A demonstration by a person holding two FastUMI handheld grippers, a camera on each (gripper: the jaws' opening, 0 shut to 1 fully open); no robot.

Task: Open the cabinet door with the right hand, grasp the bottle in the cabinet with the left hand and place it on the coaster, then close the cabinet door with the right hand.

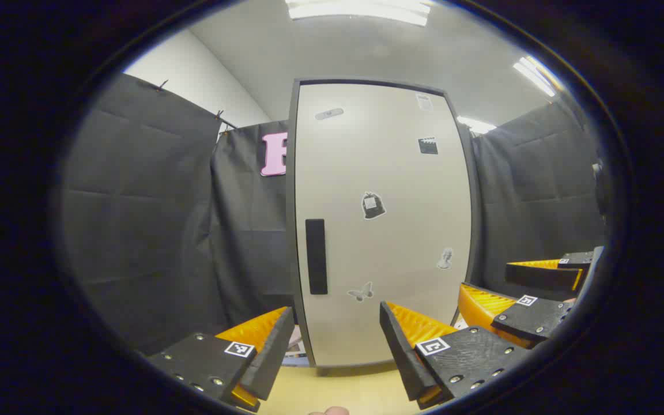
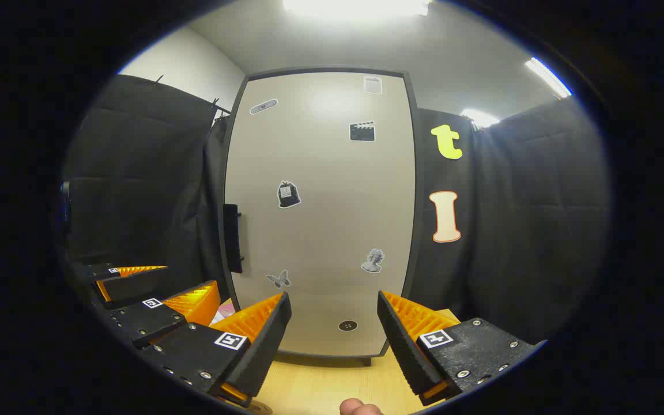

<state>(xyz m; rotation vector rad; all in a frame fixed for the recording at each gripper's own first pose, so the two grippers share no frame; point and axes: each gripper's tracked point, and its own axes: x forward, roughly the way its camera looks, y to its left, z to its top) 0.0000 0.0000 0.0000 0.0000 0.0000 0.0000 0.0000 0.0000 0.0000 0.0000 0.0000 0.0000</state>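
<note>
Facing a closed cabinet door [image 1: 384, 225] with a dark handle [image 1: 316, 256] at its left edge, standing on the tabletop [image 1: 343, 392], left tool [image 1: 336, 346] and right tool [image 2: 334, 340] both wide open, holding nothing, short of the door.

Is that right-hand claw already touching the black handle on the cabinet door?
Apart. In the right gripper view the right gripper hangs open, with bare door visible between it and the handle.
</note>
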